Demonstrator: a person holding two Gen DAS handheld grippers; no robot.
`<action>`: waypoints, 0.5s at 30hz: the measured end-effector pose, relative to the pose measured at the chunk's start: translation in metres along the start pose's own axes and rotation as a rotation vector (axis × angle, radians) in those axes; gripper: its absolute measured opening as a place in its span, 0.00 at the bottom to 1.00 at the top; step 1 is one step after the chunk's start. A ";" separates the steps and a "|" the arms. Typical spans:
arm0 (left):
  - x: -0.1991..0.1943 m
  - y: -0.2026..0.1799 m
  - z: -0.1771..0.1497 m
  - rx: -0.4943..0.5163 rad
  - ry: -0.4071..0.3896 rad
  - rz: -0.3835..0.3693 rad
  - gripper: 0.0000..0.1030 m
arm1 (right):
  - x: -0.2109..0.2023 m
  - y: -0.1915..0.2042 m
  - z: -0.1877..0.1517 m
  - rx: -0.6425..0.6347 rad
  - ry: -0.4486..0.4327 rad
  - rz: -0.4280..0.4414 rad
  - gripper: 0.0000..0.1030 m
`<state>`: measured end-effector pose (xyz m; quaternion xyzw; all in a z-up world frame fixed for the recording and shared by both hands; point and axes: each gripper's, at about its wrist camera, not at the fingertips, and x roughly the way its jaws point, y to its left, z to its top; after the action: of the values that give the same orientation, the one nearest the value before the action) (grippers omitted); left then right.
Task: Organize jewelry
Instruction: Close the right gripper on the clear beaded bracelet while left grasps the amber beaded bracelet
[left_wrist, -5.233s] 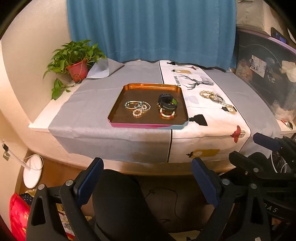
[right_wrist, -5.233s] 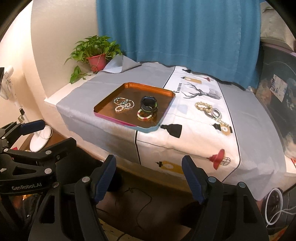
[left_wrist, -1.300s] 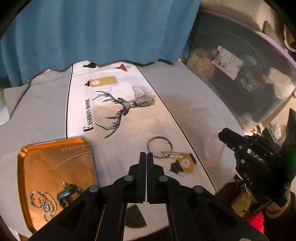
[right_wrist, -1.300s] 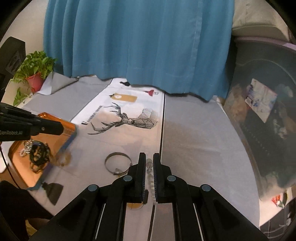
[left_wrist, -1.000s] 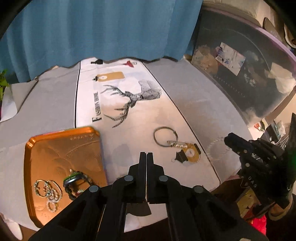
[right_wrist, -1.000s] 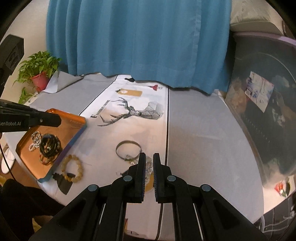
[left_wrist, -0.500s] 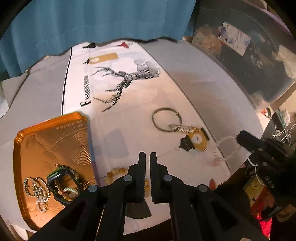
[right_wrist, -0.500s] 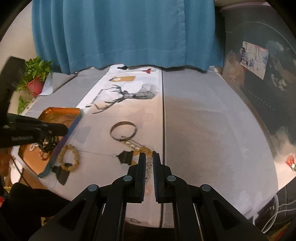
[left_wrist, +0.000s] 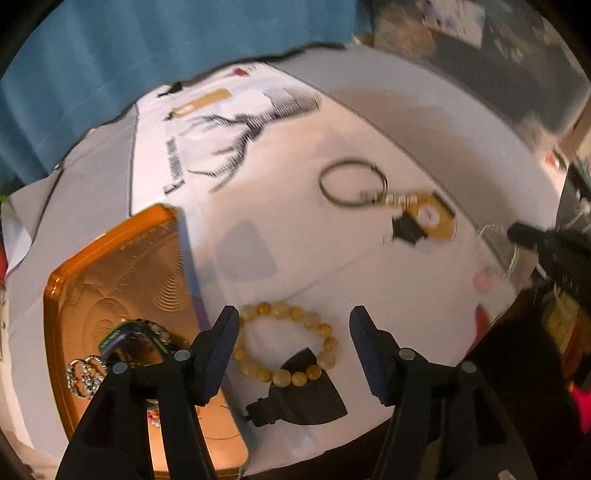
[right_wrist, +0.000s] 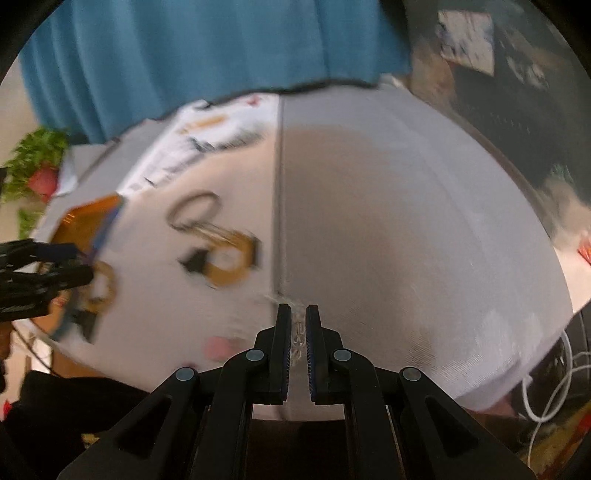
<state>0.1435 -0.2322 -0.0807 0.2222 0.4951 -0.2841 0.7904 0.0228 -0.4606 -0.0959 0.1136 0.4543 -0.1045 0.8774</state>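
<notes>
Now the left claw (left_wrist: 291, 332) hangs wide open over a yellow bead bracelet (left_wrist: 286, 343) lying on the table (left_wrist: 424, 122) just beside the orange tray (left_wrist: 122, 266). Well apart from the tray, the right claw (right_wrist: 298, 328) pinches a thin pale chain (right_wrist: 297, 332).

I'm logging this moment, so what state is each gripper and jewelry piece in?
left gripper: open, above the bead bracelet
right gripper: shut on a pale bracelet
bead bracelet: flat on the cloth, beside the tray
orange tray: holding several bracelets
metal bangle: on the cloth
</notes>
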 end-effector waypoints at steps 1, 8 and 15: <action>0.003 -0.001 -0.001 0.001 0.008 0.001 0.57 | 0.004 -0.004 -0.002 0.010 0.007 -0.002 0.08; 0.018 0.010 -0.001 -0.045 0.066 -0.001 0.56 | 0.012 -0.012 0.002 0.010 -0.005 -0.018 0.08; 0.004 0.008 -0.005 -0.057 0.061 -0.067 0.56 | 0.014 -0.013 0.005 0.004 -0.017 -0.021 0.08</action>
<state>0.1471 -0.2239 -0.0862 0.1913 0.5342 -0.2892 0.7710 0.0309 -0.4756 -0.1066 0.1094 0.4479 -0.1157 0.8798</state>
